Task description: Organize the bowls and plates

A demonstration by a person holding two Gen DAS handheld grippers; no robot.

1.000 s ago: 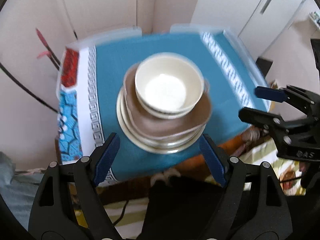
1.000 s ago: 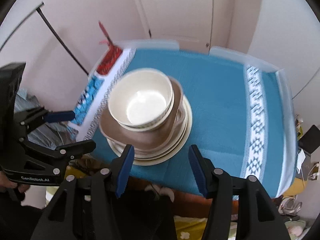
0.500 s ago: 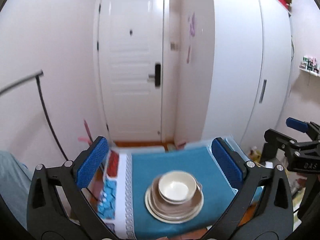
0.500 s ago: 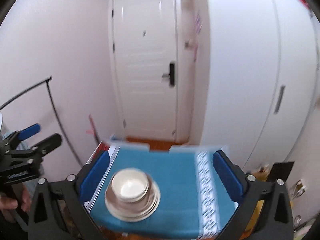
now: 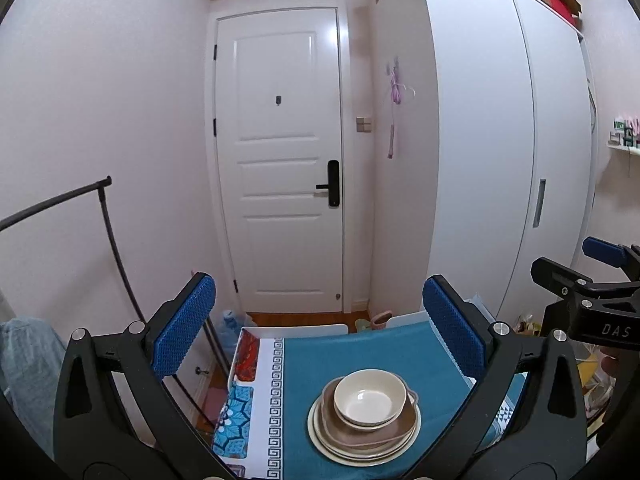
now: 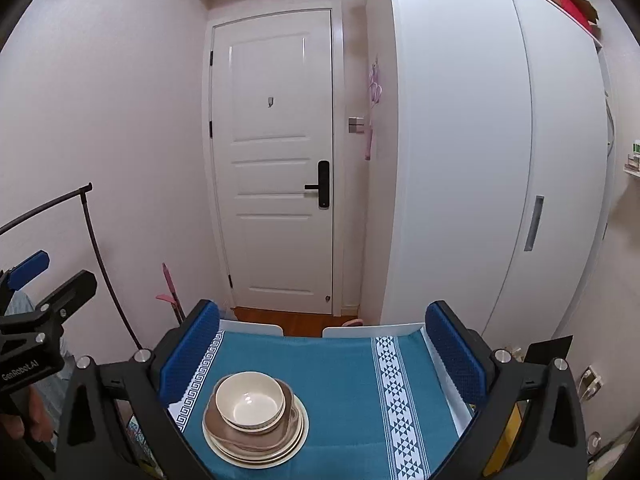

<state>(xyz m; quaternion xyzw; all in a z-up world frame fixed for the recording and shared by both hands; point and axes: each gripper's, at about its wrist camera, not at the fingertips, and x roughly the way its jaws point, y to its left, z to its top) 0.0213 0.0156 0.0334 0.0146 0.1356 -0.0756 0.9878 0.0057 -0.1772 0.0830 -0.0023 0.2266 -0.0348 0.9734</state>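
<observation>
A cream bowl point(image 5: 370, 398) point(image 6: 250, 400) tops a stack: under it a brown dish point(image 5: 376, 438) point(image 6: 224, 430), then cream plates point(image 5: 320, 434) point(image 6: 256, 462). The stack rests on a table under a teal cloth point(image 5: 360, 348) point(image 6: 340, 368). My left gripper point(image 5: 320, 320) hangs high above and short of the stack, open, nothing between its blue pads. My right gripper point(image 6: 322, 344) is raised the same way, open and empty. Each shows in the other's view: the right gripper point(image 5: 566, 258) at the right edge, the left gripper point(image 6: 64, 268) at the left edge.
A white door point(image 5: 280, 160) and a tall white wardrobe point(image 5: 500, 160) stand behind the table. A black clothes rail point(image 5: 108, 220) leans at the left. Two white chair backs point(image 6: 372, 330) sit at the table's far edge. A patterned cloth border point(image 5: 276, 392) runs along the table's left.
Both grippers have lifted away from the stack and tipped up toward the door, and their jaws have spread wider. The stack now looks small and low. Little has moved in the last half second.
</observation>
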